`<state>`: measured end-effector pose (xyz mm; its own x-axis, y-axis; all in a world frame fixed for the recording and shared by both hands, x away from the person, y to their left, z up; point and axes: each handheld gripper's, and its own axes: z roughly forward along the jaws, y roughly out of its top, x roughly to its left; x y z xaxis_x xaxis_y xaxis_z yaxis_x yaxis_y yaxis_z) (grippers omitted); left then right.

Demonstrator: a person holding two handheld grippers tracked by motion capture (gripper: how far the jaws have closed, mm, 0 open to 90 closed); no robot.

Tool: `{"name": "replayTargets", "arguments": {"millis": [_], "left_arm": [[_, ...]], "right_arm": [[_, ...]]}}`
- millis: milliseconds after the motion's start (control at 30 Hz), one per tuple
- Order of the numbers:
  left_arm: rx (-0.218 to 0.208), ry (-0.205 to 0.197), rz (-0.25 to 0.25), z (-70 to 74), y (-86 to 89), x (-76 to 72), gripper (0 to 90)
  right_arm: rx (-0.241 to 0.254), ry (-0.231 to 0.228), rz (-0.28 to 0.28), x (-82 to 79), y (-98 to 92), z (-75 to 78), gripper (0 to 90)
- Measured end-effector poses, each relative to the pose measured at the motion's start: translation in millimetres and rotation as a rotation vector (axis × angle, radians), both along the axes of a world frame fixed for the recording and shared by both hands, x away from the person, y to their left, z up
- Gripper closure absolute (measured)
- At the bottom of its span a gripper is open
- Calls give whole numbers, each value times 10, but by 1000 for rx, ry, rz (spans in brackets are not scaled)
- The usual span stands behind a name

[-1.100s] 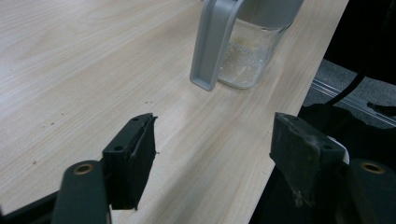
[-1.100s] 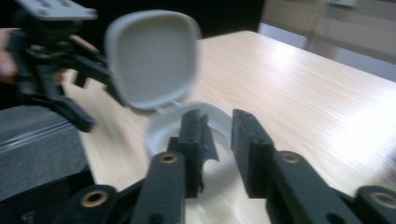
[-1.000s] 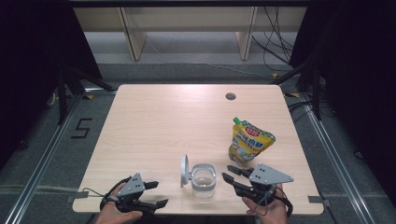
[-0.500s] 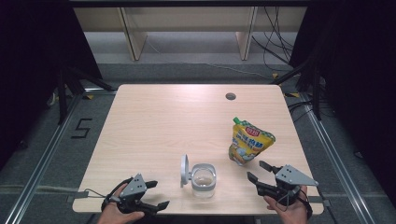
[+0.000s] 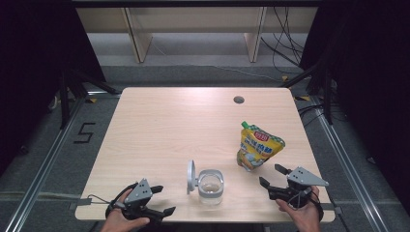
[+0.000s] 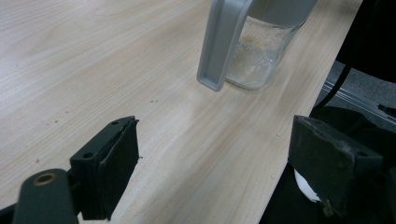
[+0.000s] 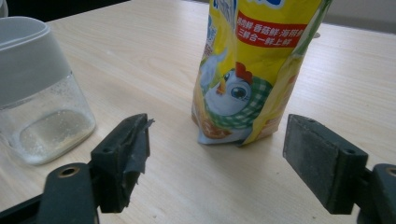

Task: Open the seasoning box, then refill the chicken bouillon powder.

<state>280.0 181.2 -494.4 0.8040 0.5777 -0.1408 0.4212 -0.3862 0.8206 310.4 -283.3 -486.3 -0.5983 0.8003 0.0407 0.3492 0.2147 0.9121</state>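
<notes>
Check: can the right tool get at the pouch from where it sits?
Probably yes. The right tool is open and faces the pouch with bare table between; the jar stands off to its side.

Yellow pouch [image 5: 258, 150] stands upright beside open-lidded clear jar [image 5: 211, 186].

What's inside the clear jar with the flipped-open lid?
The jar holds a thin layer of pale, grainy powder at the bottom, with specks clinging to the glass. Its grey lid stands open. The frosted upper band hides the inside near the rim.
</notes>
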Motion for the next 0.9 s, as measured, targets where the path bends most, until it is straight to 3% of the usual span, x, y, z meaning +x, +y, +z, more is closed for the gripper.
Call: {"name": "replayTargets", "arguments": {"millis": [33, 67, 167, 200, 233, 333, 367, 433, 500, 533, 567, 633, 667, 700, 733, 767, 800, 833, 900], "left_arm": [[20, -6, -4, 6, 6, -1, 155], [-6, 5, -2, 7, -11, -15, 155], [-18, 1, 1, 2, -24, -16, 155], [-16, -1, -1, 0, -24, -14, 155], [14, -5, -8, 4, -8, -3, 155], [20, -6, -6, 9, -19, 3, 155], [-13, -12, -2, -14, -39, 4, 155], [6, 1, -12, -7, -38, -13, 155], [15, -24, -23, -2, -44, -31, 155], [25, -32, -25, 9, -39, -37, 155], [11, -22, -28, 13, -43, -38, 155], [20, -25, -28, 9, -42, -26, 155], [-3, -27, -20, -7, -60, -29, 155], [3, -25, -20, -10, -60, -28, 155], [27, -22, -33, -1, -50, -16, 155], [7, -25, -26, -15, -64, -24, 155], [10, -31, -31, -17, -64, -23, 155], [11, -27, -31, -15, -65, -24, 155], [26, -20, -33, -10, -56, -24, 155]], "right_arm": [[7, 5, 1, 5, -2, -2, 218], [6, 9, -1, 9, -9, -1, 203], [6, 2, -16, 23, -10, -18, 186], [-1, -5, -13, 36, -18, -21, 183], [12, 11, -27, 22, -6, -22, 183], [14, -5, -23, 60, -31, -38, 171], [12, -8, -16, 72, -40, -39, 168], [2, -20, -16, 92, -46, -50, 161], [19, 3, -26, 92, -35, -53, 157], [6, -10, -24, 116, -44, -57, 157], [11, 2, -32, 124, -37, -58, 158], [13, -11, -26, 163, -41, -61, 158], [5, -30, -18, 194, -54, -65, 158], [22, -14, -27, 196, -40, -61, 157], [13, -30, -24, 229, -44, -67, 158], [7, -39, -18, 257, -46, -67, 158], [21, -16, -33, 253, -26, -64, 157], [5, -45, -12, 299, -39, -69, 157], [15, -52, -18, 342, -26, -70, 157]]}}
